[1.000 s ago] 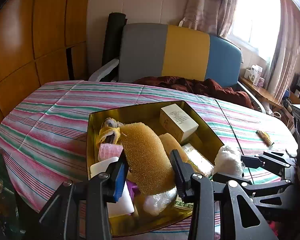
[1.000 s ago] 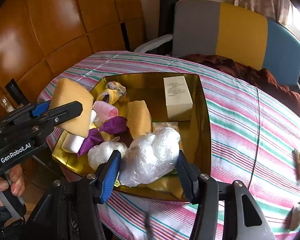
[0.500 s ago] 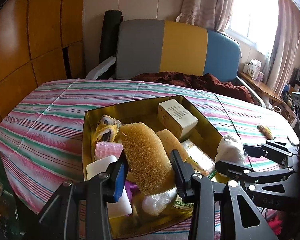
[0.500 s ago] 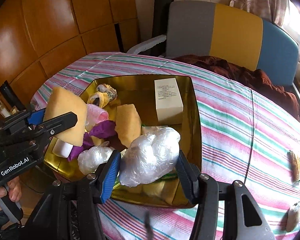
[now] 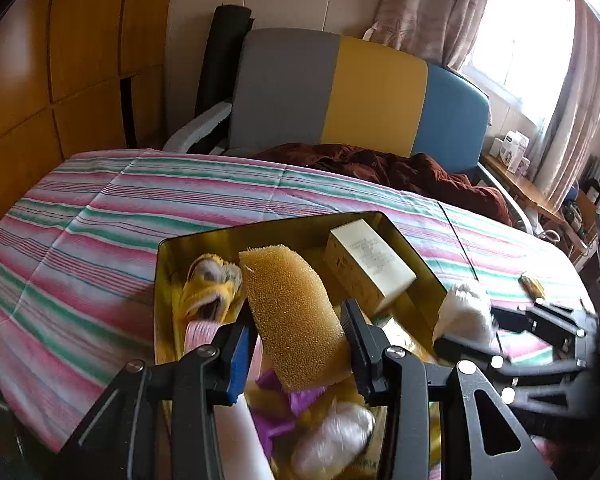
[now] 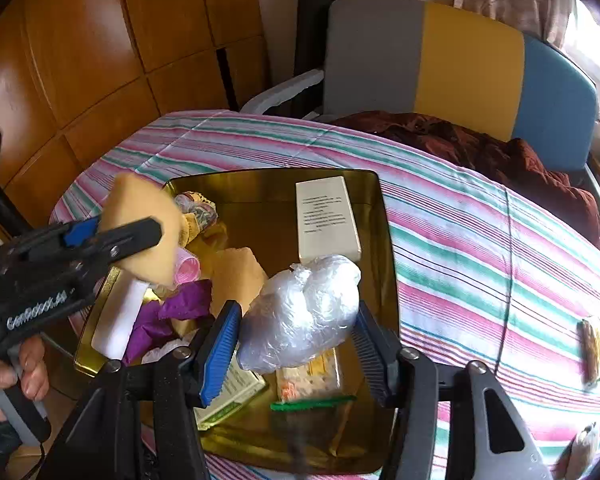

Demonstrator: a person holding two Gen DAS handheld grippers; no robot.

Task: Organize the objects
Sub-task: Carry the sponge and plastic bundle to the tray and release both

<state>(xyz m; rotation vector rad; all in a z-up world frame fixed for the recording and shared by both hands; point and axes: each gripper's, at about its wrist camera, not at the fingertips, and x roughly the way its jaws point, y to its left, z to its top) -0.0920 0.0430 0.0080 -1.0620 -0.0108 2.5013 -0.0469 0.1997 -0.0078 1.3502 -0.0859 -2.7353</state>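
A gold tin tray (image 6: 384, 216) (image 5: 168, 268) sits on the striped tablecloth and holds several items. My left gripper (image 5: 296, 344) is shut on a yellow sponge (image 5: 296, 316) and holds it above the tray's left part; it also shows in the right wrist view (image 6: 144, 224). My right gripper (image 6: 296, 344) is shut on a crumpled clear plastic bag (image 6: 300, 316) above the tray's near part; the bag shows in the left wrist view (image 5: 464, 312). In the tray lie a white box (image 6: 326, 216), a second sponge (image 6: 236, 272), a pink roller (image 6: 188, 268), purple paper (image 6: 172, 312) and a white block (image 6: 120, 320).
A grey, yellow and blue chair (image 6: 432, 60) with a dark red cloth (image 6: 480, 148) stands behind the table. Small wrapped items (image 6: 590, 344) lie on the cloth at the right. Wooden panels (image 6: 100, 60) line the left wall.
Both grippers have risen and moved forward over the tray with their loads. The tray's near contents, a packet and a green-edged bag, now show under the right gripper.
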